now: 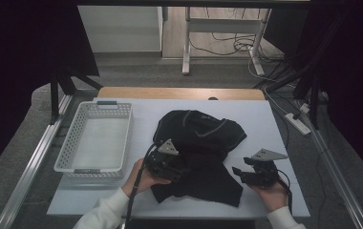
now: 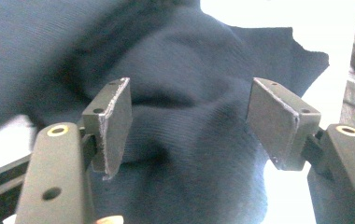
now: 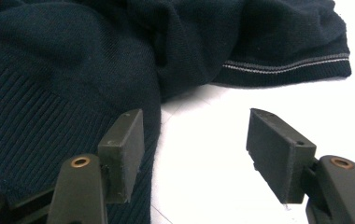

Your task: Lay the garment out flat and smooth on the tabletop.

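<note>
One dark knit shirt [image 1: 198, 148] lies crumpled on the white board [image 1: 265, 119], just right of the basket [image 1: 96, 138], which makes a handy landmark. From the basket, the shirt's bunched upper part with its striped trim sits to the right and slightly farther back; its flatter lower part spreads toward the person's edge of the table.

Both claws stand released. The left gripper [image 1: 179, 168] hovers over the shirt's near-left part, close to the basket's near-right corner; in the left gripper view its jaws straddle a raised fold of cloth [image 2: 189, 121] with clear gaps on either side, so nothing is pinched yet. The right gripper [image 1: 239, 172] sits well right of the basket, just off the shirt's right edge. In the right gripper view one jaw hangs over the ribbed hem [image 3: 49, 116] and the other over bare board, gripping nothing.

The shirt looks light, soft and limp. It should drape and sag from any single hold, and a thin pinch could slip through smooth pads. The ribbed hem and the trimmed edge [image 3: 287, 65] seem the best holds: thicker, firmer, easier to clamp. Taking two spread points along one edge would likely keep it from bunching when lifted.
</note>
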`<state>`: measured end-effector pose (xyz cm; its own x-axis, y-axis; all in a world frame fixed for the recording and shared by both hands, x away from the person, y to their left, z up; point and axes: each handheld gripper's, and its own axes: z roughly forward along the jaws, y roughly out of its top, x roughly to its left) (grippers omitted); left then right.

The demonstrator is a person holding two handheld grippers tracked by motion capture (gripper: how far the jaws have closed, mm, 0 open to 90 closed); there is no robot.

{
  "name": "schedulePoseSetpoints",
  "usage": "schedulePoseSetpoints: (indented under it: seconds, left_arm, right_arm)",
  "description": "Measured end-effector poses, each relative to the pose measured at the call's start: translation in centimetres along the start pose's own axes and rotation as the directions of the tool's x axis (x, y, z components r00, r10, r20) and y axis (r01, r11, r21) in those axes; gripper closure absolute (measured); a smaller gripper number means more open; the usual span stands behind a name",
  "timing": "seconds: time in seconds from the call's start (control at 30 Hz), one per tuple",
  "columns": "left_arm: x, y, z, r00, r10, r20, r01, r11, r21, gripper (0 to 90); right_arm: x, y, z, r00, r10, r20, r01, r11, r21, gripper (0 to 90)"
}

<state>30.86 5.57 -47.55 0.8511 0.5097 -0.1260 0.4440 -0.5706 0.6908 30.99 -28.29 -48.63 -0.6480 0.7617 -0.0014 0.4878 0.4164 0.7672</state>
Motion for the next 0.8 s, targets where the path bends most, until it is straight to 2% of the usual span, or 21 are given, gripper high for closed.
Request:
schedulePoseSetpoints:
  seconds: [0.07, 0.1, 0.23, 0.33, 0.4, 0.47, 0.53, 0.67, 0.8]
  left_arm:
    - [-0.2, -0.2, 0.8, 1.0, 0.006, 0.005, -0.006, 0.9993, 0.036, 33.5]
    - [-0.2, -0.4, 1.1, 1.0, 0.004, 0.005, -0.004, 0.9991, 0.042, 37.1]
    - [0.0, -0.9, 1.6, 0.9995, 0.015, 0.027, -0.017, 0.9973, 0.071, 61.9]
    - [0.1, -1.2, 1.6, 0.9992, 0.021, 0.035, -0.024, 0.9967, 0.077, 72.4]
    - [0.1, -1.2, 1.1, 0.9994, 0.026, 0.023, -0.027, 0.9978, 0.061, 74.1]
    - [0.2, -1.1, 0.1, 0.9997, 0.023, 0.008, -0.024, 0.9995, 0.022, 74.9]
    - [0.4, -1.1, -1.3, 0.9999, 0.012, 0.002, -0.012, 0.9998, -0.015, 75.2]
    - [1.2, -1.7, -3.4, 0.9999, -0.017, -0.003, 0.017, 0.9981, -0.059, 75.3]
    - [2.0, -2.4, -4.4, 0.9988, -0.048, 0.008, 0.048, 0.995, -0.087, 75.2]
  right_arm:
    - [0.0, -0.1, 0.1, 1.0, -0.003, 0.0, 0.003, 1.0, 0.005, 36.4]
    - [0.0, -0.1, 0.2, 1.0, -0.002, -0.001, 0.002, 1.0, 0.008, 36.4]
    - [-0.2, -0.2, 0.2, 1.0, 0.005, 0.0, -0.005, 1.0, 0.012, 36.2]
    - [-0.4, -0.4, 0.3, 0.9999, 0.011, 0.003, -0.011, 1.0, 0.017, 36.1]
    - [-0.5, -0.5, 0.3, 0.9999, 0.014, 0.004, -0.014, 1.0, 0.018, 36.0]
    - [-0.5, -0.5, 0.3, 0.9999, 0.015, 0.005, -0.015, 1.0, 0.019, 35.9]
    - [-0.4, -0.5, 0.3, 0.9999, 0.014, 0.004, -0.014, 1.0, 0.021, 35.7]
    - [0.0, -0.4, 0.3, 0.9999, 0.006, -0.012, -0.006, 1.0, 0.022, 35.5]
    - [0.8, -0.4, 0.6, 0.9993, -0.009, -0.037, 0.011, 0.999, 0.035, 34.9]
